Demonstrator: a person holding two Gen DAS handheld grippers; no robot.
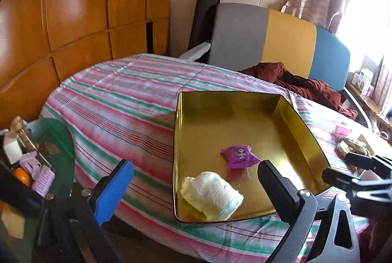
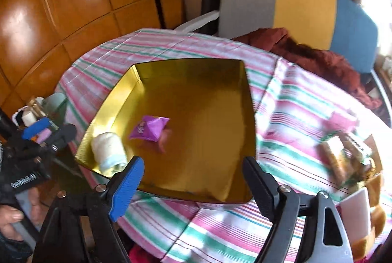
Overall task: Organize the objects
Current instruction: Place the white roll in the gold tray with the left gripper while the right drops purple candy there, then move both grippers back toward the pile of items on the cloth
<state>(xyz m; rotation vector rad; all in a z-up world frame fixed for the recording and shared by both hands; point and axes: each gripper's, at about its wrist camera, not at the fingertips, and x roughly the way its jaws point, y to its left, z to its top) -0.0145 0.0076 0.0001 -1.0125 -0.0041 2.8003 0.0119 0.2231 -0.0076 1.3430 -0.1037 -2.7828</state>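
Note:
A gold tin tray (image 1: pixel 232 121) (image 2: pixel 196 96) sits on the striped bedcover (image 1: pixel 122 103). Inside it lie a purple snack packet (image 1: pixel 240 156) (image 2: pixel 150 128) and a rolled white and yellow towel (image 1: pixel 212 194) (image 2: pixel 110 150). My left gripper (image 1: pixel 196 189) hovers wide open over the tray's near left corner, above the towel, holding nothing. My right gripper (image 2: pixel 193 185) is open over the tray's near edge, with nothing between its fingers. Each gripper shows in the other's view: the right gripper (image 1: pixel 355 170) at the tray's right, the left gripper (image 2: pixel 49 135) at its left.
Wrapped snack packets (image 1: pixel 350 148) (image 2: pixel 343 155) and a small pink item (image 1: pixel 343 128) lie on the bed right of the tray. A dark red garment (image 1: pixel 306 84) is heaped by the headboard. A cluttered side table (image 1: pixel 29 155) stands at the left. A hand (image 2: pixel 9 221) holds the left gripper.

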